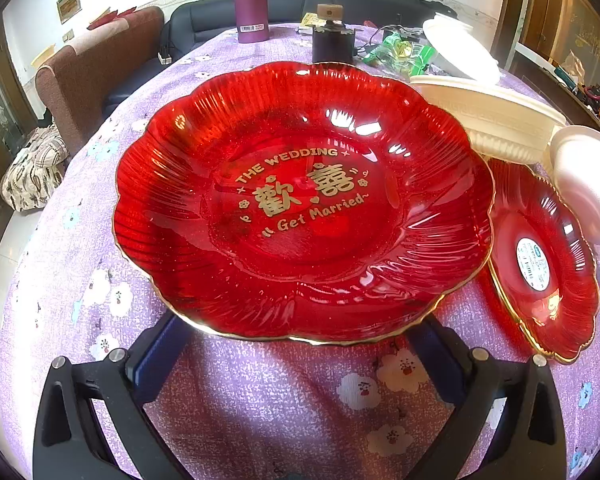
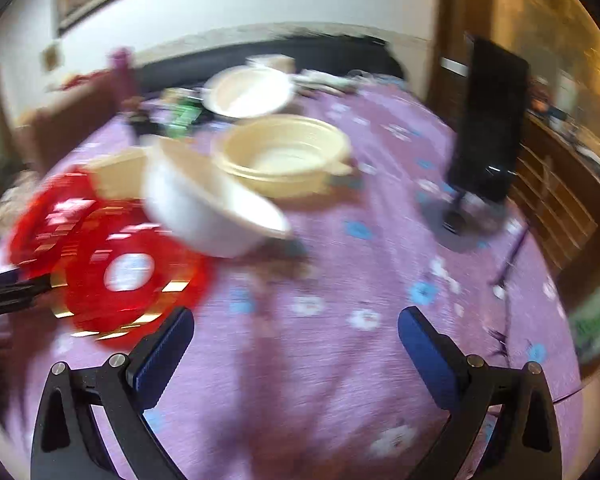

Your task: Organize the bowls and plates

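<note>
In the left wrist view the left tongs (image 1: 300,344) are spread wide with nothing between them, their 2 blue pads tucked under the near rim of a big red plate (image 1: 300,200) in the middle of the surface (image 1: 260,400); a smaller red plate (image 1: 544,260) sits toward the right edge, with a cream bowl (image 1: 492,120) behind it. In the blurred right wrist view the right tongs (image 2: 296,340) hang open and empty over the purple cloth, a tilted white bowl (image 2: 208,204) lies by the small plate toward the left edge, and another cream bowl (image 2: 284,156) stands behind, toward the far edge.

Two red plates (image 1: 300,200) (image 1: 544,260), four pale bowls (image 2: 284,152) (image 2: 248,92) (image 2: 208,204) (image 2: 118,172), one purple flask (image 1: 251,0) on the table.
</note>
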The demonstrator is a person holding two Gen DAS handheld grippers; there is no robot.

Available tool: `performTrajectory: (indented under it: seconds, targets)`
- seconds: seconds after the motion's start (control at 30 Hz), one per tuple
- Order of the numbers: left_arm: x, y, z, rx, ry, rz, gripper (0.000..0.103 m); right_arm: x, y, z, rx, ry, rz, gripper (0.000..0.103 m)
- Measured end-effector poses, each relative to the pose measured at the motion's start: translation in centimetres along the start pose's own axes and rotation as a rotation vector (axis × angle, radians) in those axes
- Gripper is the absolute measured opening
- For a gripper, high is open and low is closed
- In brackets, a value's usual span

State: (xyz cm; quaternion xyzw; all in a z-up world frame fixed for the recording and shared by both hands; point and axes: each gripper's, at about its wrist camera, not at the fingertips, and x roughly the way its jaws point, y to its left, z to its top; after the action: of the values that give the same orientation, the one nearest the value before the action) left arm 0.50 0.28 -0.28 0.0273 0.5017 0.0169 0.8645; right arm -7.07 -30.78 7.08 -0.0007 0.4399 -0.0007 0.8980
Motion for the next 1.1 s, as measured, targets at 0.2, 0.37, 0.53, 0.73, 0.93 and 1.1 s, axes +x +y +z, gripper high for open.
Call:
performTrajectory:
  seconds: [0.2,0.37,0.53,0.73,0.93,1.1]
  targets:
    - [0.1,0.1,0.1,0.0,0.091,-0.016,0.103,-1.6,3.4,1.1,-0.007,0.037,0.365,0.103]
    - [-3.8,2.0,0.0,0.024,0.05,-0.071,0.103,-1.8,6.8,3.2,-0.027,0.071,0.416,0.103]
    - [-6.1,6.6,2.5,-0.063,-0.01,-0.09,0.103,-0.2,9.6,6.3,-0.027,0.13,0.489,0.102]
    - [-4.8,9.7,7.1,-0.078,-0.004,-0.055,0.09,4.2,13.3,8.8,-0.022,0.227,0.532,0.08]
    - [-0.6,11.5,9.1,-0.123,0.091,-0.122,0.053,7.9,15.6,10.7,-0.016,0.259,0.462,0.075]
    - [1.3,11.6,9.5,-0.11,0.109,-0.147,0.044,11.1,16.4,10.7,-0.001,0.323,0.448,0.055]
